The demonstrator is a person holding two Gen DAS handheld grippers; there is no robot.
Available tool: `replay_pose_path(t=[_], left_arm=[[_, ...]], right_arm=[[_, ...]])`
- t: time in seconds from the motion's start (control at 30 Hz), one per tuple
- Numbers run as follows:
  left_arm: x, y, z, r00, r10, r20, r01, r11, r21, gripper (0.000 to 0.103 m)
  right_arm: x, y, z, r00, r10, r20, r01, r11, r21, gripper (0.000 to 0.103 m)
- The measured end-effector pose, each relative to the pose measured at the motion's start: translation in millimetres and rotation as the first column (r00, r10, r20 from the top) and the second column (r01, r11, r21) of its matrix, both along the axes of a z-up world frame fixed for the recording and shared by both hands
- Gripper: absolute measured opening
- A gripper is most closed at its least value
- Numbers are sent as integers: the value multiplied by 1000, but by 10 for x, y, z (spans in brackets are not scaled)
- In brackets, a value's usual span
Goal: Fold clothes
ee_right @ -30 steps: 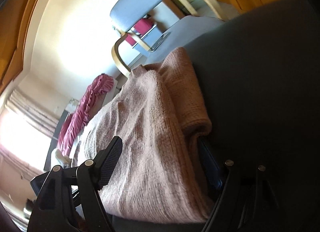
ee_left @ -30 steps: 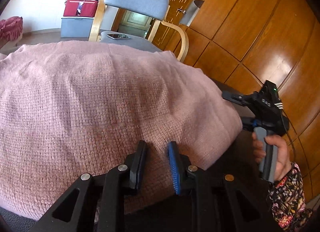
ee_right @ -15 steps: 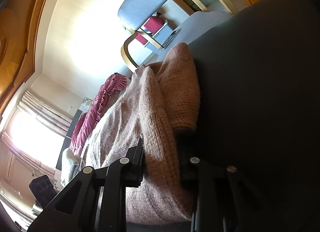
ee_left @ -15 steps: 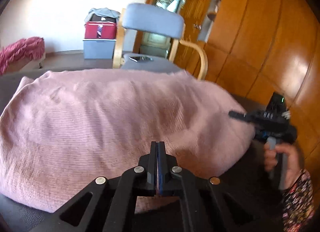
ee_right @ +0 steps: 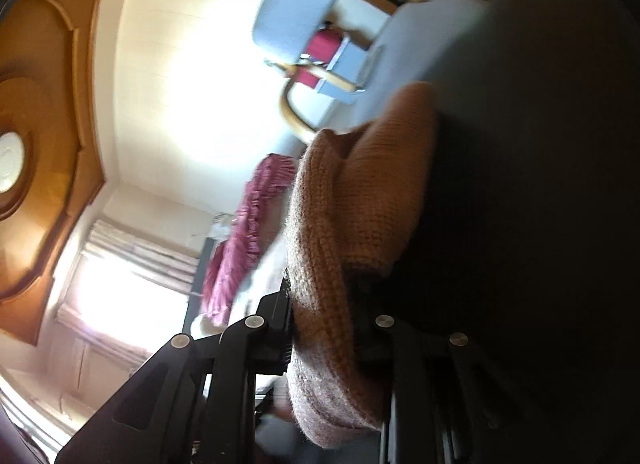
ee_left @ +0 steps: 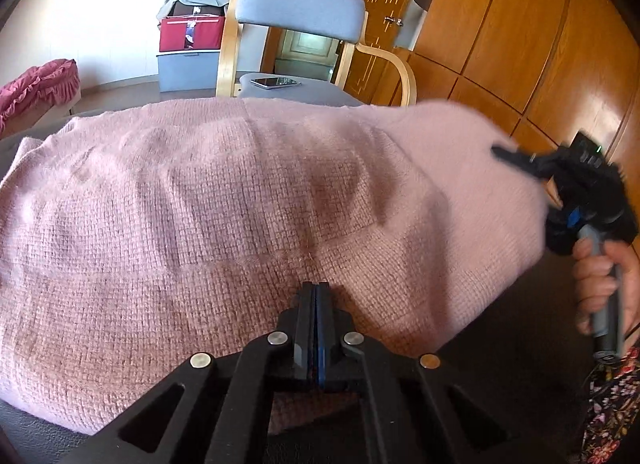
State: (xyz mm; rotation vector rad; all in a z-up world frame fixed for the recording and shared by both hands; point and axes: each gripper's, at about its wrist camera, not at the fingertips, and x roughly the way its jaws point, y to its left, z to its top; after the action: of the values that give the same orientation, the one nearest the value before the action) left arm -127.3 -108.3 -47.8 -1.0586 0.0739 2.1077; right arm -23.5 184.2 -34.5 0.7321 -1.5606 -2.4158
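The pink knit's [ee_left: 500, 168] right corner and the right tool [ee_left: 516, 156] are motion-blurred.

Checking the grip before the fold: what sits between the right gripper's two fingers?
A thick folded edge of the pink knitted sweater fills the gap of the right gripper, whose jaws are closing on it. The right wrist view shows this.
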Motion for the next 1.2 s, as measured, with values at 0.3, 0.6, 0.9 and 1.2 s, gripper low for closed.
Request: replay_pose_path(t=[0.3, 0.6, 0.9, 1.2], left_arm=[[-54, -771, 283, 986, 102, -130, -99, 995, 28, 1], [-739, -1661, -300, 938, 144, 316, -237, 931, 279, 2], [-822, -1649, -351, 932, 128, 338, -243, 914, 326, 2], [-900, -1613, -382, 928, 113, 355, -245, 903, 353, 2]], right_arm=[[-525, -756, 740, 995, 89, -37, -87, 995, 55, 20], [-1368, -1649, 956, 979, 203, -12, -202, 976, 76, 18], [-2381, -2972, 551, 909, 375, 182, -404, 899, 169, 16], [-2663, -3509, 3, 826, 440, 351, -530, 820, 217, 19]])
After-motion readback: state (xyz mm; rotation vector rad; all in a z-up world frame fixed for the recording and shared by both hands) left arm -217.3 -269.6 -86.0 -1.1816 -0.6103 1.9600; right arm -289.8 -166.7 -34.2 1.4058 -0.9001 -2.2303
